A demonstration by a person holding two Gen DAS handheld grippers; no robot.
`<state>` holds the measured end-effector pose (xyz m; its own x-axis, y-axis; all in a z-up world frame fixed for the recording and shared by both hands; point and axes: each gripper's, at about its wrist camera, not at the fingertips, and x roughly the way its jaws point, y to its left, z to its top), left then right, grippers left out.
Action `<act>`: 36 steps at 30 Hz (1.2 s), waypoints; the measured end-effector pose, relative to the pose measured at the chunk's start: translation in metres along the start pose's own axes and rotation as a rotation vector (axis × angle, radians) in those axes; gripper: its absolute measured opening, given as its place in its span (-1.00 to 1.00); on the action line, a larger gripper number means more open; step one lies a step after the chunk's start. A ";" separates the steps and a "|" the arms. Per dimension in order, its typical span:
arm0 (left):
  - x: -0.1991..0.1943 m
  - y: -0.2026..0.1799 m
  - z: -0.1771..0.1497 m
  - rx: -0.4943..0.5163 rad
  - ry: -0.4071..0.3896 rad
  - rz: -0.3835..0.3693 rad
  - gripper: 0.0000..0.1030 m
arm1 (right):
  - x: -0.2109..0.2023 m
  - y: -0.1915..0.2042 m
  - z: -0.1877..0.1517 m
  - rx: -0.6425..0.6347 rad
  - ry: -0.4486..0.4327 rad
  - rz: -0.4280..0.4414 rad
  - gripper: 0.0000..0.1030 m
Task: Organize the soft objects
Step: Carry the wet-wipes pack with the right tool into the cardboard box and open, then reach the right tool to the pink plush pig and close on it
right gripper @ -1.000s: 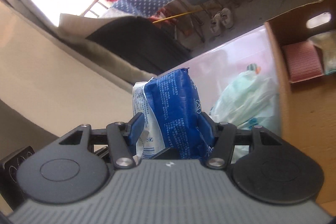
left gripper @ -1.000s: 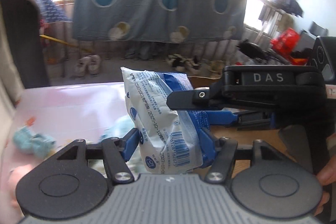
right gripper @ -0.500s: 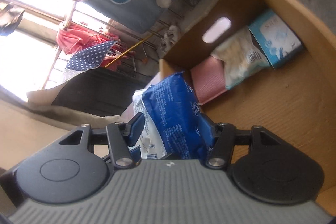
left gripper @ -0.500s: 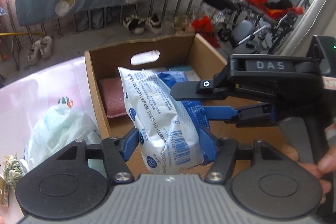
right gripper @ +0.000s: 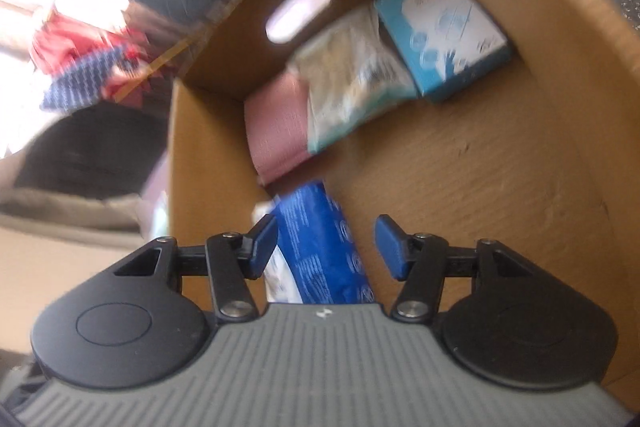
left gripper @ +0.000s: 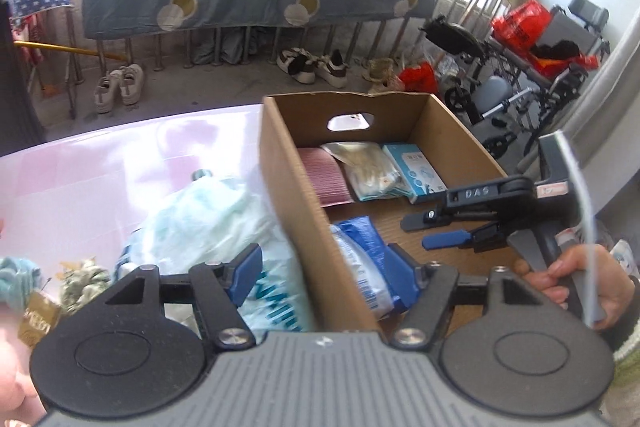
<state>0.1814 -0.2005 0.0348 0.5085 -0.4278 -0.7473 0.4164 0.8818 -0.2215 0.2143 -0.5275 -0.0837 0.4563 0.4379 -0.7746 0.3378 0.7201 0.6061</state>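
Both grippers' jaws stand open, the left (left gripper: 324, 267) just widened; the crinkly blue-white pack (right gripper: 320, 251) seemingly lies loose in the cardboard box (left gripper: 288, 187).

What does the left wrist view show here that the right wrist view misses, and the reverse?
Only the left wrist view: the pink table, the pale green bag beside the box, shoes, a wheelchair, and the right hand-held gripper, jaws apart over the box floor. Only the right wrist view: a close look down the box's right wall. Both share the cardboard box, the blue-and-white packet and the three items at its far end.
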 end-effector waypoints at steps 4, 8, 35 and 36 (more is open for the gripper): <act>-0.022 0.027 -0.025 -0.038 -0.008 0.032 0.35 | 0.023 0.020 -0.012 -0.079 0.103 -0.067 0.05; -0.038 0.054 -0.054 -0.082 0.025 0.055 0.35 | 0.050 0.032 -0.024 -0.115 0.137 -0.137 -0.02; -0.135 0.140 -0.196 -0.245 -0.120 0.330 0.37 | -0.033 0.086 -0.052 -0.129 -0.088 0.029 0.32; -0.137 0.141 -0.199 -0.247 -0.128 0.340 0.37 | -0.036 0.094 -0.057 -0.148 -0.088 0.055 0.32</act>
<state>0.0204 0.0217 -0.0183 0.6814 -0.1121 -0.7232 0.0243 0.9911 -0.1308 0.1824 -0.4444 -0.0088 0.5430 0.4351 -0.7182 0.1885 0.7703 0.6092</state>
